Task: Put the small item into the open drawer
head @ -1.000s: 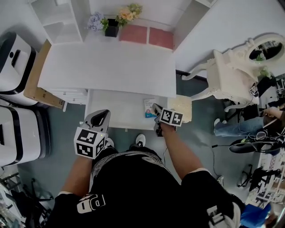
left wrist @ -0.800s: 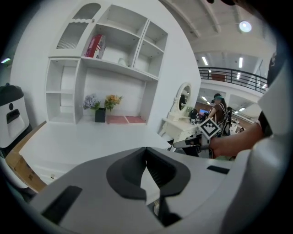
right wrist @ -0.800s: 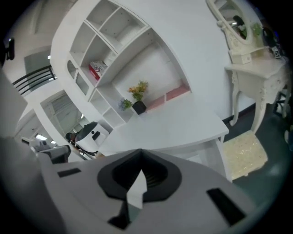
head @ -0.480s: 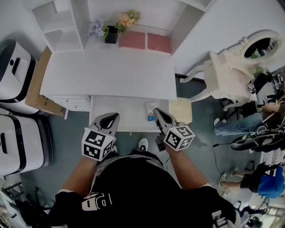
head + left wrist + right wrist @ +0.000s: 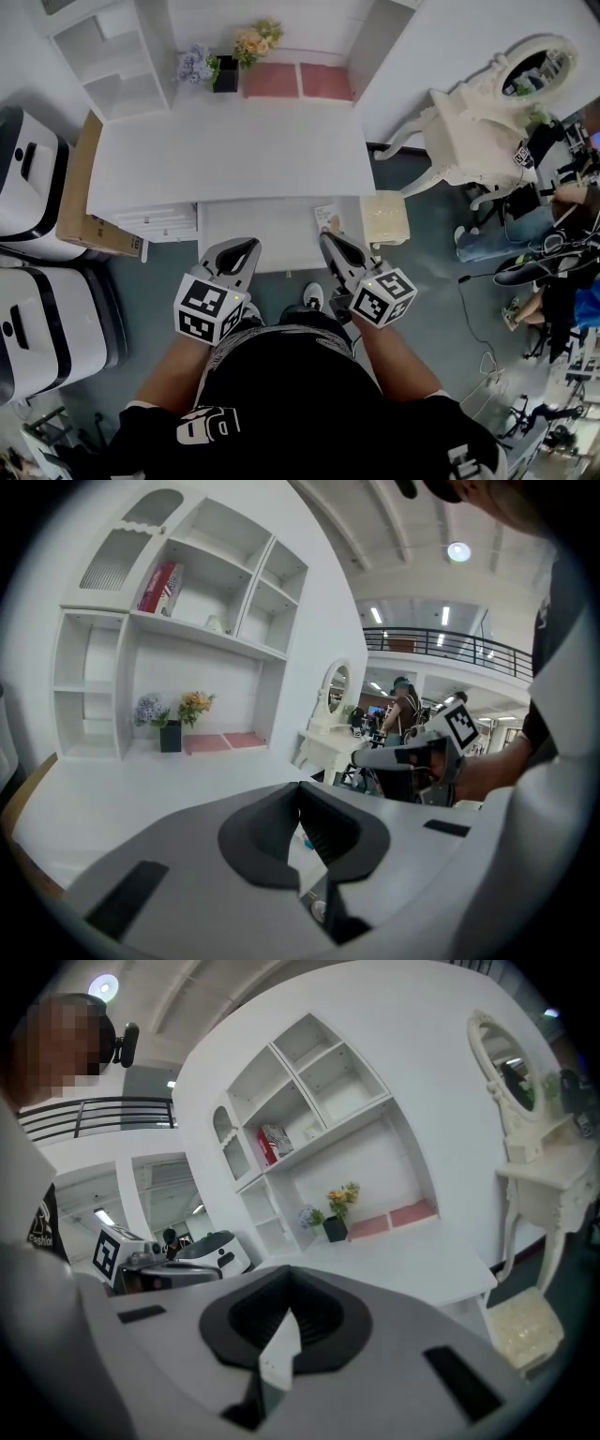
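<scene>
Drawer: the open drawer stands pulled out from under the white desk, towards the person. Its white bottom is bare apart from one thing.
Small item: the small item, a flat little packet, lies in the drawer's far right corner. Neither claw touches it.
Right gripper: the right gripper has its jaws pressed together with nothing between them. In the head view its tip shows just on the near side of the item, and its height above the drawer is not readable.
Left gripper: the left gripper has its jaws met at the tips and is empty. It sits over the drawer's near left edge and points across the desk.
Stage (judgement): the placing looks done, and getting clear is what remains.
Doing it well: keep both claws closed and draw them back towards the body. Do not dip a tip into the drawer, since a light flat packet shifts at a nudge. Stay off the drawer front. Check that the item lies flat below the rim.
</scene>
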The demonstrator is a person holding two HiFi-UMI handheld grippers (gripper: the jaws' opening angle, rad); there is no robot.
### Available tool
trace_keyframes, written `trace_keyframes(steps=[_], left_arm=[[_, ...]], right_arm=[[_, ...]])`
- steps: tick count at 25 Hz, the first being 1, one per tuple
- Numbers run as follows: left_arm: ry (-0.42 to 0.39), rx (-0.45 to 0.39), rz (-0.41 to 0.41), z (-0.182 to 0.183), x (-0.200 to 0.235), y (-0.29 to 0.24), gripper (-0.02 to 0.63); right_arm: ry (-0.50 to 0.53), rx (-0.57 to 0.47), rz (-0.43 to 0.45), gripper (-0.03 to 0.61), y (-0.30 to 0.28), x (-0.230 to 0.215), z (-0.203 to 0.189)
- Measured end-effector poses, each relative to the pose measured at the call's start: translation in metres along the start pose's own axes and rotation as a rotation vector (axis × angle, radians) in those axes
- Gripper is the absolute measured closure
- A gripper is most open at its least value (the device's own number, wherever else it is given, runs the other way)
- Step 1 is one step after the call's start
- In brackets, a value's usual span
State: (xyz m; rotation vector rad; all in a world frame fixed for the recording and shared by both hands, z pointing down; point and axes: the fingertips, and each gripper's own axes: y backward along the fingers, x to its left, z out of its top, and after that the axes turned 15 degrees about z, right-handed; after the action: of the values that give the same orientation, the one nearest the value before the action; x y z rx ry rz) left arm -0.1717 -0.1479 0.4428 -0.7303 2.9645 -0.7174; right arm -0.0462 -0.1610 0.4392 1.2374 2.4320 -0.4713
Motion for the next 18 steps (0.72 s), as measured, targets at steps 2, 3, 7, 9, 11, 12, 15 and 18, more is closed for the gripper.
trace_keyframes(steps=[2,3,7,9,11,12,15,18], left_arm=[[-0.003,0.001,-0.014,-0.004,0.000,0.002,0.600],[-0.007,0.003,-0.019,-0.006,-0.001,0.002,0.600],[-0.017,0.006,-0.029,-0.009,-0.009,0.005,0.600],[-0.016,0.000,-0.024,-0.008,-0.012,0.007,0.600],[-0.015,-0.008,-0.013,-0.006,-0.014,0.008,0.600],[-0.014,-0.011,-0.005,-0.005,-0.015,0.008,0.600],[0.006,-0.018,0.025,-0.002,-0.018,0.007,0.600],[0.036,-0.018,0.035,0.000,-0.030,0.007,0.600]], right_arm=[[-0.001,-0.001,-0.010,0.571,0.001,0.004,-0.006],[-0.002,-0.003,-0.012,0.572,0.002,0.006,-0.008],[0.028,-0.017,-0.001,0.572,0.007,0.016,-0.007],[0.049,-0.014,0.012,0.572,0.007,0.019,-0.004],[0.060,-0.007,0.026,0.572,0.006,0.019,-0.002],[0.065,-0.001,0.031,0.572,0.007,0.018,-0.001],[0.078,0.023,0.035,0.572,0.010,0.013,0.003],[0.076,0.036,0.054,0.572,0.018,0.012,0.009]])
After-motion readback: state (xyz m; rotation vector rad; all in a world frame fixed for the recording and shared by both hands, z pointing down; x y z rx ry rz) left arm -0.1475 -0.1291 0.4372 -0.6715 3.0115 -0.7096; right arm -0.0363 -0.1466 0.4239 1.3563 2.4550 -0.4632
